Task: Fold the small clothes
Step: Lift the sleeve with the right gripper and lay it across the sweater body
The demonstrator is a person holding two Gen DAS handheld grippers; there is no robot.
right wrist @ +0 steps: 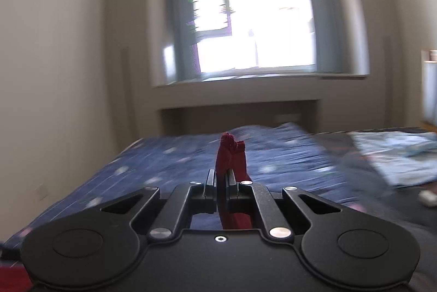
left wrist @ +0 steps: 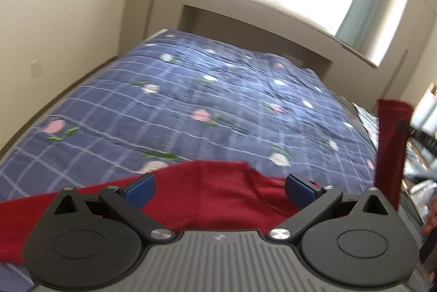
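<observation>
Right gripper [right wrist: 221,184] jaws pinch only a thin edge of the red garment [left wrist: 218,199] lifted off the bed [left wrist: 191,100], left gripper [left wrist: 220,188] jaws wide open above it: cloth could slip out.

daylight pours through the window [right wrist: 254,18], blown out to white glare in both views. the right wrist view is smeared by motion blur; fisheye bending curves the walls, corners vignette dark.
</observation>
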